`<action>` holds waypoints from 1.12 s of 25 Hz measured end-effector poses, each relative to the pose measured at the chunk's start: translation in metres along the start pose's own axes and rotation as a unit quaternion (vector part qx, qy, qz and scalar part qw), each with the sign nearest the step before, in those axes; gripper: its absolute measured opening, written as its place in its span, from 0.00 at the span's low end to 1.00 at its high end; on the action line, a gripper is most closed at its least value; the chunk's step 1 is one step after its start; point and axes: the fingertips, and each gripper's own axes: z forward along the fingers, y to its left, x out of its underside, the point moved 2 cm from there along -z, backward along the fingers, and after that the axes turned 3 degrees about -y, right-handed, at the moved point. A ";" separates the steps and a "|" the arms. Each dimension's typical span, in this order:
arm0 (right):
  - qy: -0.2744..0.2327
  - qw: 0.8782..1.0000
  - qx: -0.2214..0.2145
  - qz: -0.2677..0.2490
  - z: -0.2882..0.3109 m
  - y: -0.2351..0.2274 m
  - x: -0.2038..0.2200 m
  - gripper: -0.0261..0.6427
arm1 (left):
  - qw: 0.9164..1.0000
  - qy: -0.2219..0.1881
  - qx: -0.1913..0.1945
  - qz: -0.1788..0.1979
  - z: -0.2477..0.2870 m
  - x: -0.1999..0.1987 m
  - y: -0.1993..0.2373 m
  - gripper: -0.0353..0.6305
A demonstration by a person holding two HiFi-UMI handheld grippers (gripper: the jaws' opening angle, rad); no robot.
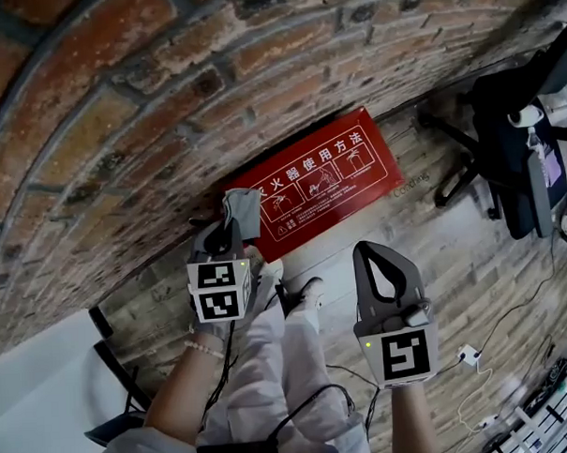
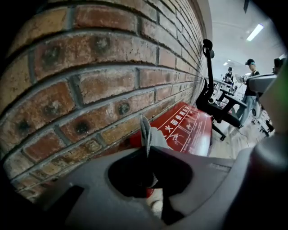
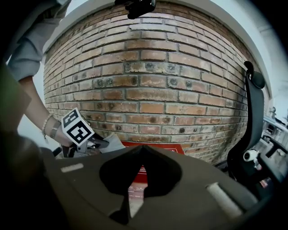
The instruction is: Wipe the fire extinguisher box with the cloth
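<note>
The red fire extinguisher box stands against the brick wall, with white instruction print on its top face. My left gripper is shut on a grey cloth at the box's left end. In the left gripper view the cloth sticks up from between the jaws, with the red box just beyond. My right gripper hangs shut and empty, nearer than the box and clear of it. In the right gripper view the box shows past the jaw tips, and the left gripper's marker cube with the cloth is at left.
The brick wall fills the upper left. A black office chair stands to the right of the box. A white adapter and cables lie on the floor at lower right. The person's light trousers and shoes are below the box.
</note>
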 end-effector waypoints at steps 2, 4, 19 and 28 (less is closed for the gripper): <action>-0.001 1.000 0.005 0.001 -0.005 -0.004 -0.001 0.06 | 1.000 -0.014 0.013 -0.003 -0.009 -0.010 -0.013 0.07; -0.002 1.000 0.010 0.001 -0.010 -0.010 0.000 0.06 | 0.999 -0.026 0.032 -0.008 -0.016 -0.020 -0.031 0.07; 0.006 0.998 0.053 0.030 -0.042 -0.051 0.032 0.06 | 0.983 -0.074 0.140 -0.094 0.012 -0.078 -0.158 0.07; 0.015 0.997 0.070 0.043 -0.051 -0.075 0.051 0.06 | 0.973 -0.080 0.185 -0.113 0.049 -0.101 -0.224 0.07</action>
